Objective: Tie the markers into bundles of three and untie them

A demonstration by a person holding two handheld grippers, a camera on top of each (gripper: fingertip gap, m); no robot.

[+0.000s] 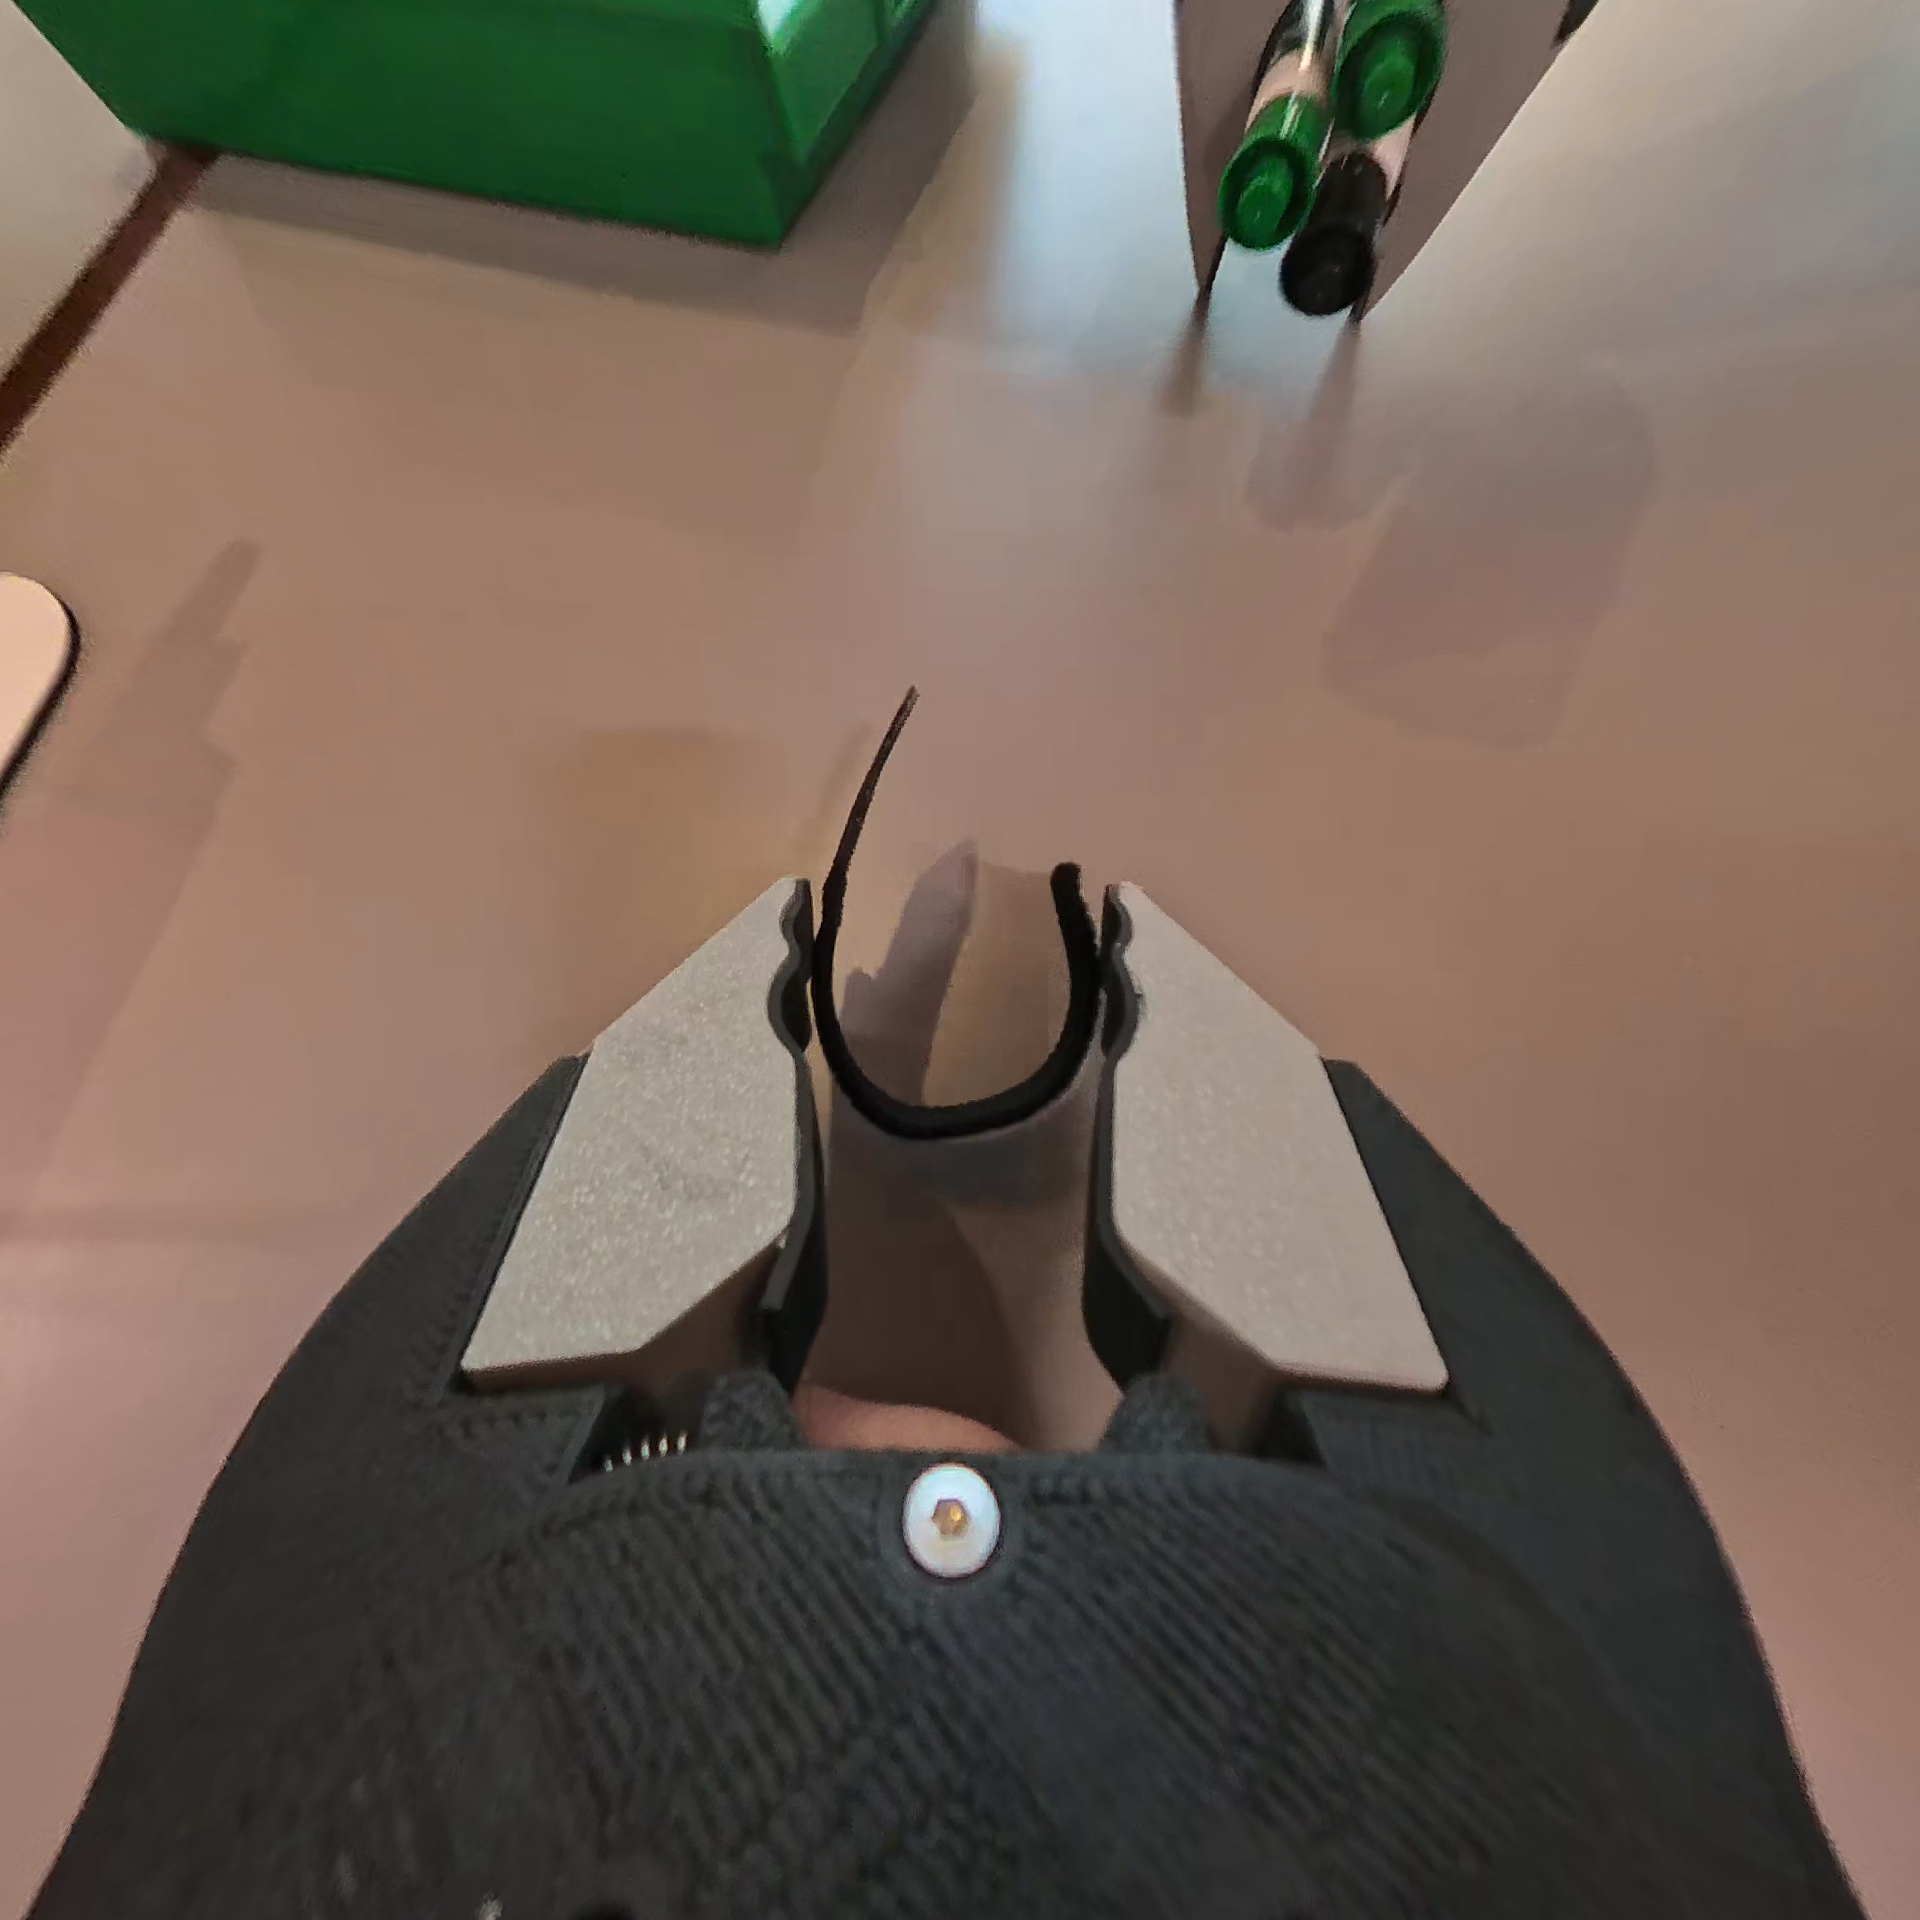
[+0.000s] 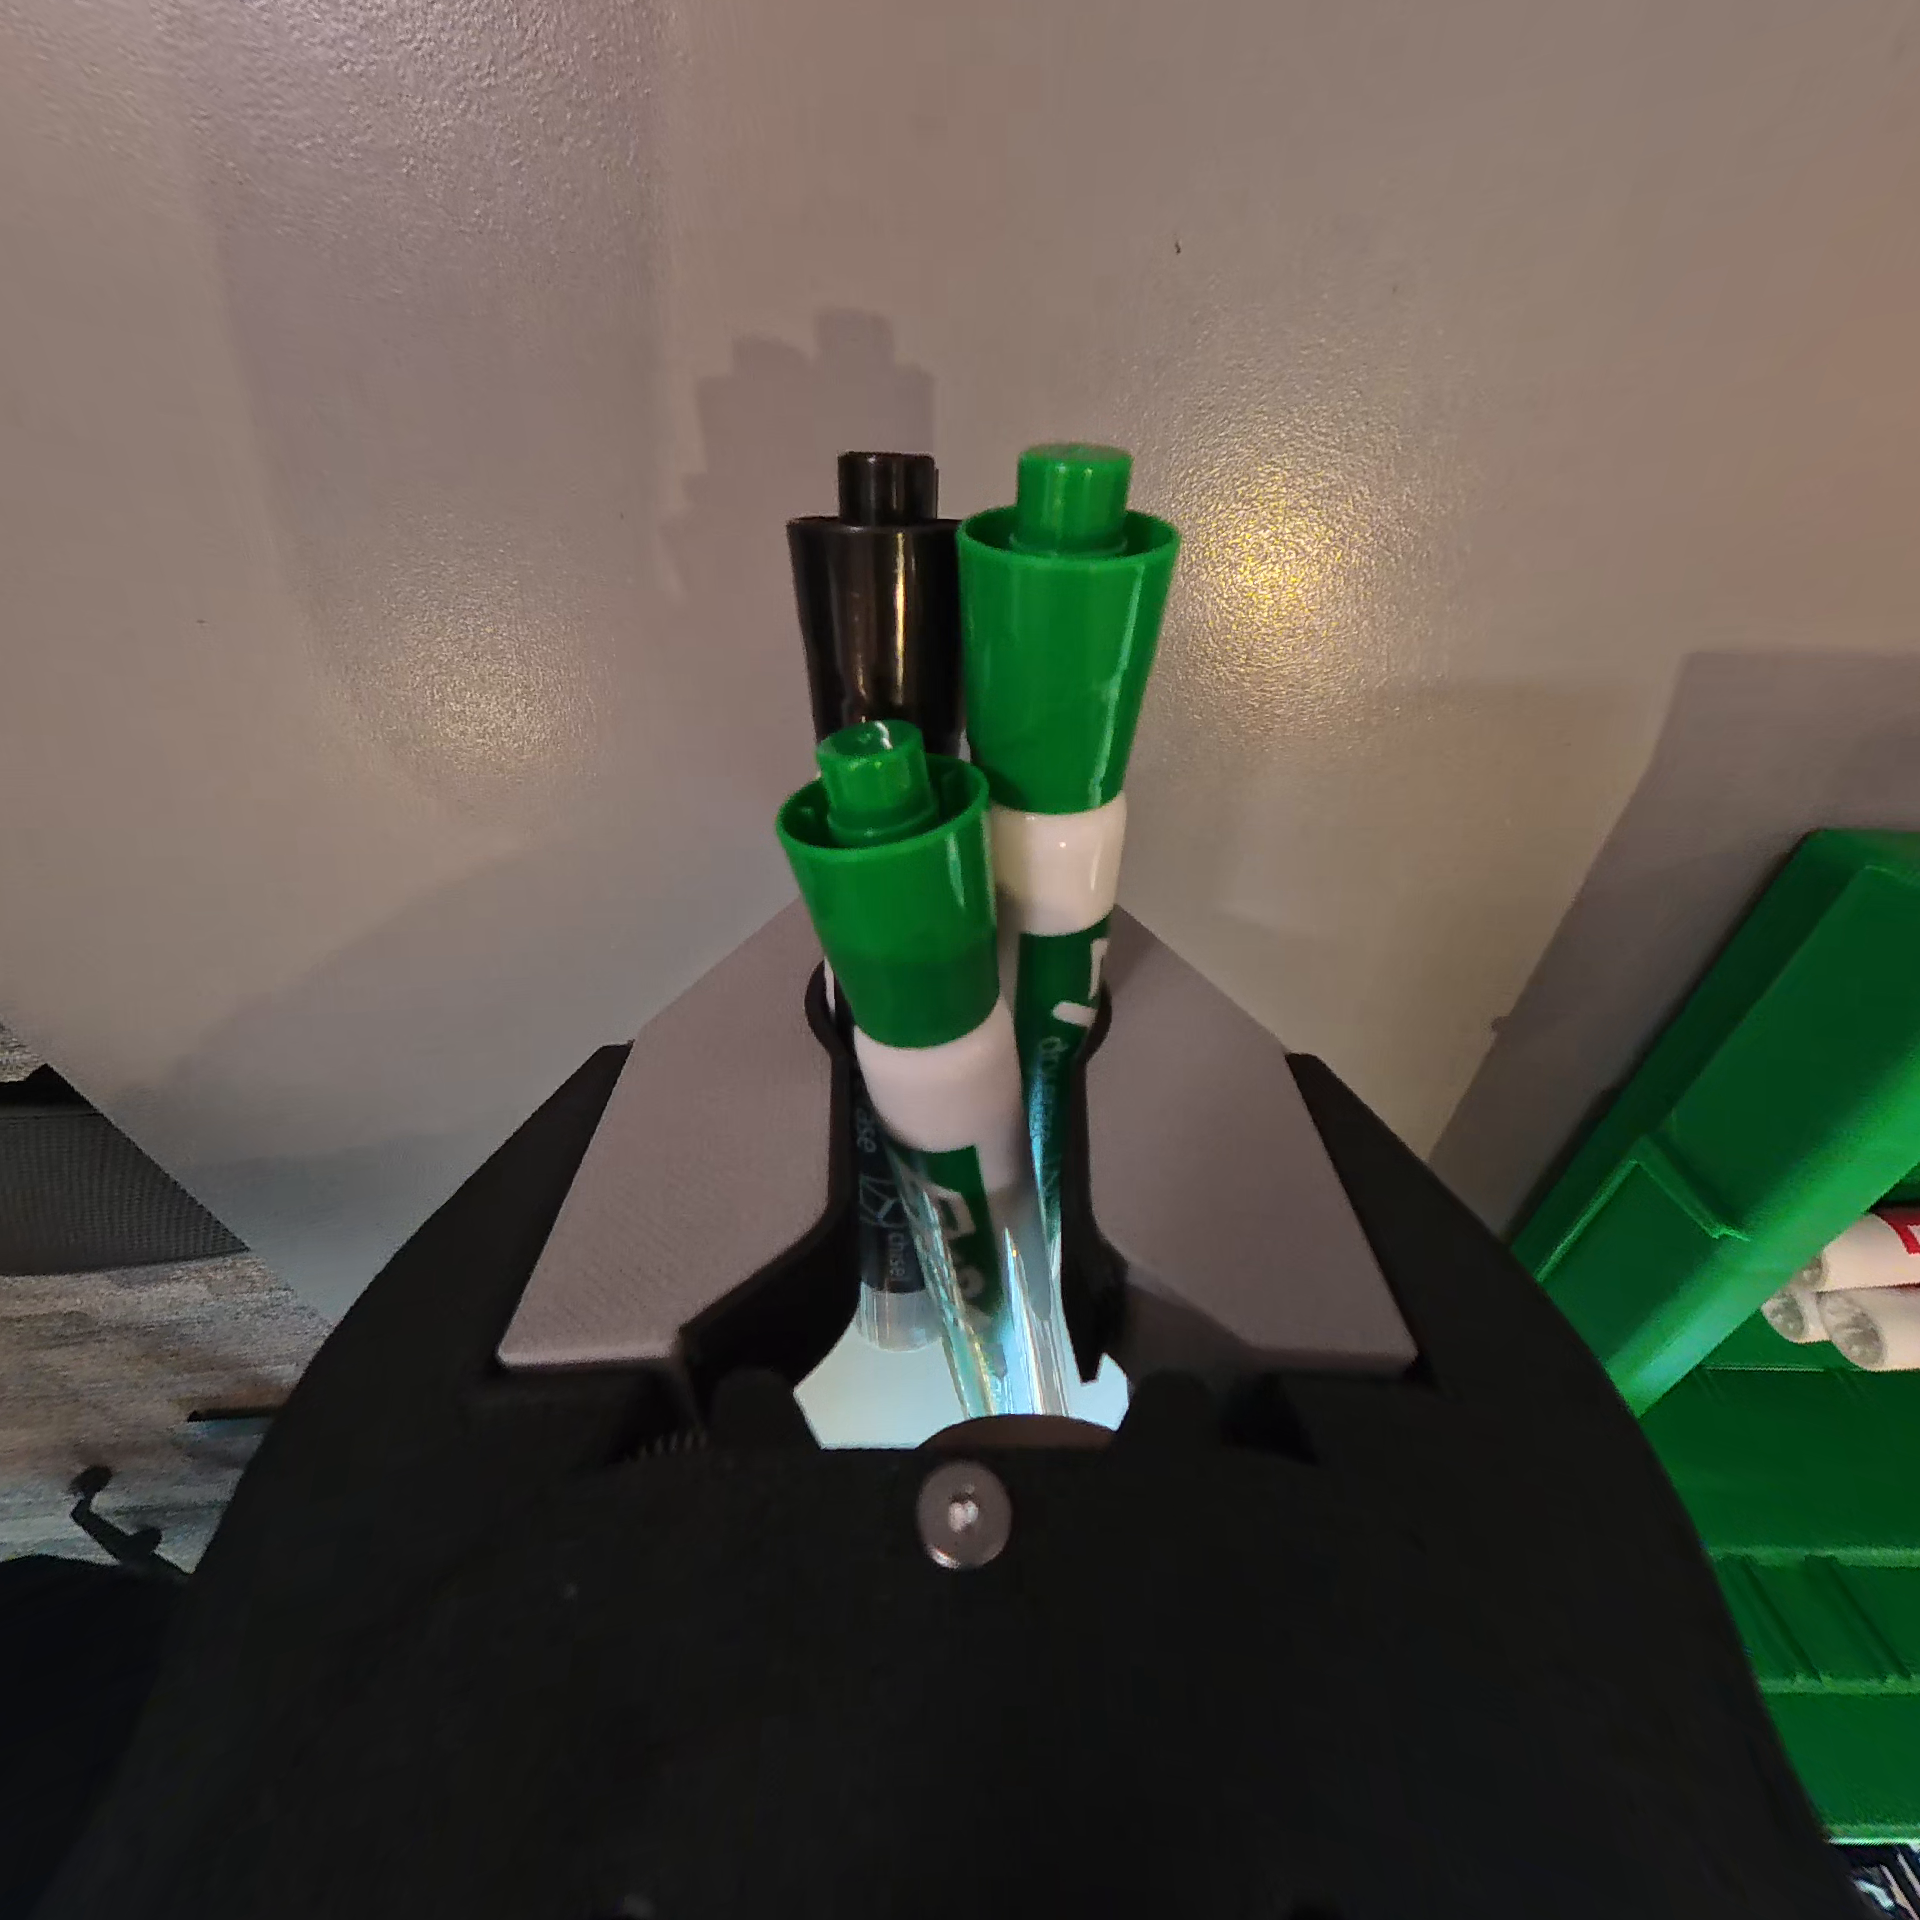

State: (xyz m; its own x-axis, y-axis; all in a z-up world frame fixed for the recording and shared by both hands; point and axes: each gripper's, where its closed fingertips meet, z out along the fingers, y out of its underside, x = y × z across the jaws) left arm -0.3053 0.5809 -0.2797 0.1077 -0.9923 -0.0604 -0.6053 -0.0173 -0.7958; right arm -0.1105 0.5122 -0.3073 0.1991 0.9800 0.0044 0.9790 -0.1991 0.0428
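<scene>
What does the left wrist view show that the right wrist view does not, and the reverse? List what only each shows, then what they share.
Only the left wrist view: the left gripper with a black strap curved in a U between its fingers, both sides against the pads, and the table top.

Only the right wrist view: spare markers lying inside the green bin, and the wall behind.

Both: the right gripper clamping three markers, two green-capped and one black-capped, also seen far off in the left view; the green bin.
</scene>
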